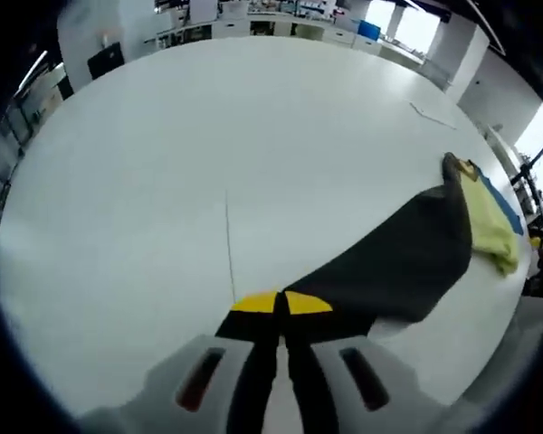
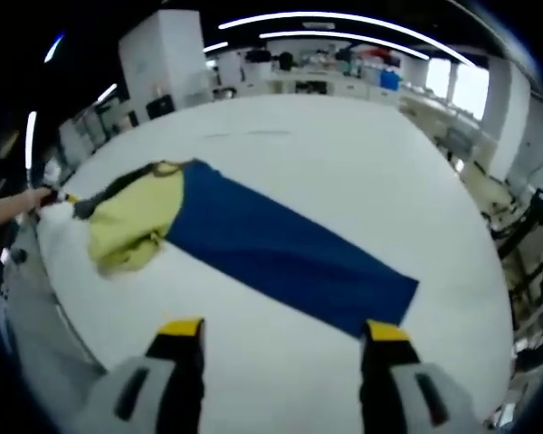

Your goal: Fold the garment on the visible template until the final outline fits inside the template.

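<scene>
Both grippers matter here: the left gripper [image 1: 281, 306] is clenched on the near corner of the garment [image 1: 407, 258] lying on the table [image 1: 208, 145], while the right gripper [image 2: 282, 333] hangs released, so a one-sided pull could skew the fold.

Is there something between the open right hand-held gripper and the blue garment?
Nothing visible. The right hand-held gripper is open, and just bare white table lies between it and the garment.

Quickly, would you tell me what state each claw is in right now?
Left claw: closed on the edge of the dark cloth.
Right claw: open, holding nothing, near the blue cloth.
</scene>
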`<state>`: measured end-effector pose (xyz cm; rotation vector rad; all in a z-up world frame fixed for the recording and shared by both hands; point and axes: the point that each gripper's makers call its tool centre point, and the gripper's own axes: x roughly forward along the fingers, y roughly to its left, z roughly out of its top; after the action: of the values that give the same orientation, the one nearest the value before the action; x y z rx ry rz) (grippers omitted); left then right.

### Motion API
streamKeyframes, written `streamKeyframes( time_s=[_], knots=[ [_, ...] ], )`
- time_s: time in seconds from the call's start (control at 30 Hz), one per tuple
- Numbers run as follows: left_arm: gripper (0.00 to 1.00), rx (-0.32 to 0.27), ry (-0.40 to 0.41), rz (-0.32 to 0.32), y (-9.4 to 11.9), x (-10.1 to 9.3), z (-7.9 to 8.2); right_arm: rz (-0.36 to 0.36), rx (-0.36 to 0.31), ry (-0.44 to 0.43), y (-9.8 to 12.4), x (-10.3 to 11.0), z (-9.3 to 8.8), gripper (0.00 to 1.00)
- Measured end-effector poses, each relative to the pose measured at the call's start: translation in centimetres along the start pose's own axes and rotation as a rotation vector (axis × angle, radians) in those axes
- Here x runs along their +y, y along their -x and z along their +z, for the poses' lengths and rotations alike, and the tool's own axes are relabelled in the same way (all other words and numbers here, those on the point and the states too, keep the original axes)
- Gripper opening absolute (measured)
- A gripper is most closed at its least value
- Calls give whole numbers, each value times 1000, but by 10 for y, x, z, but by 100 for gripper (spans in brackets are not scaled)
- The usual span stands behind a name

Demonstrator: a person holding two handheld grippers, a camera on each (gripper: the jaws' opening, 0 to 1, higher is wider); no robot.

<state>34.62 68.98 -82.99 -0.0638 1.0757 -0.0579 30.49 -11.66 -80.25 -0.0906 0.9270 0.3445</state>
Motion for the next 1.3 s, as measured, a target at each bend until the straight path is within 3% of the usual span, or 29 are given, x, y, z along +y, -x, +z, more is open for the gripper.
streamKeyframes(
  time_s=[0.17,0.3,0.53,0.6,0.97,1.07,1.3],
  knots=[
    [0,40,-34,27,-18,15,6,-2,13,-2,-1,2,-3,69],
    [0,56,-75,48,-10,16,6,-1,24,0,-2,3,-5,69],
    [0,63,-110,65,-17,21,14,1,18,-6,-5,6,-2,69],
    [0,88,-174,75,-24,26,19,0,18,-4,-5,11,-2,69],
    [0,89,-269,94,-28,24,27,0,21,-19,-7,12,-5,69],
    [0,77,-258,87,-27,25,28,1,19,-22,-7,11,-5,69],
    [29,11,-235,65,-26,26,32,13,8,-24,-9,14,-4,69]
  ],
)
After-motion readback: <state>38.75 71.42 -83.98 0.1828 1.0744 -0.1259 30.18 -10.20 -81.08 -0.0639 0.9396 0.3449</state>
